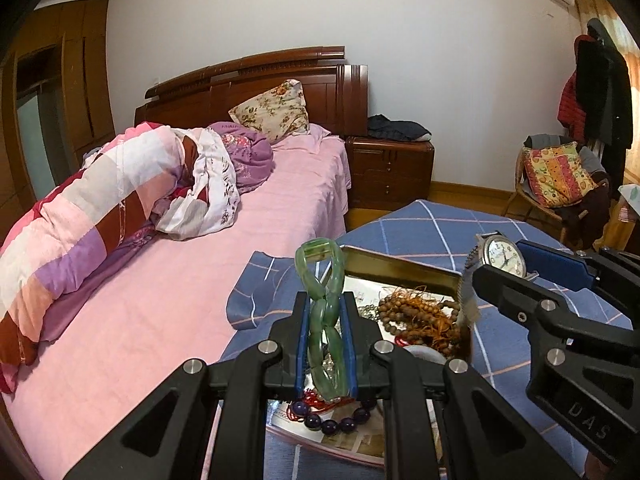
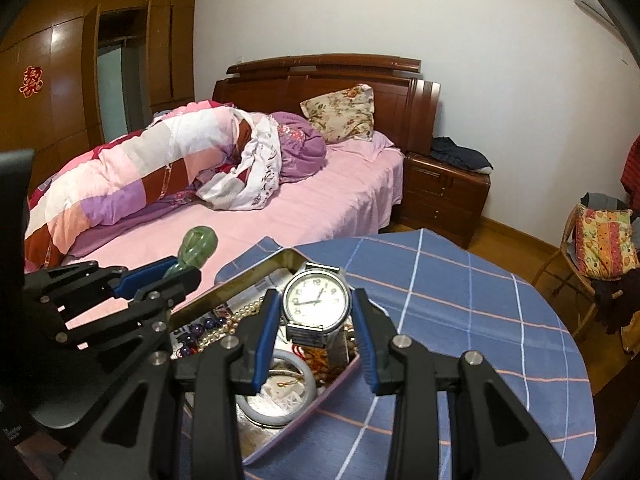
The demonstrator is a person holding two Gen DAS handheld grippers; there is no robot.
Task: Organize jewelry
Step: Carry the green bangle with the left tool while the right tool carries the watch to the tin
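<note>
The blue-padded fingers (image 1: 303,332) of the left gripper (image 1: 326,336) are pressed together on a green jade bracelet (image 1: 322,280), which stands up out of the narrow gap between them, its top loop above the fingertips. The right gripper (image 2: 316,320) holds a silver wristwatch (image 2: 317,301) by the sides of its round white dial, its pads closed against the case, with the metal band hanging down below.

Both grippers hover over an open metal tin (image 2: 256,276) resting on a round table covered with a blue checked cloth (image 2: 460,300). Inside the tin lie brown wooden prayer beads (image 1: 416,312), a purple bead bracelet (image 1: 332,420), a string of pearls (image 2: 232,322) and a white bangle (image 2: 280,388).

Beyond the table is a bed with a pink sheet (image 1: 168,292).
</note>
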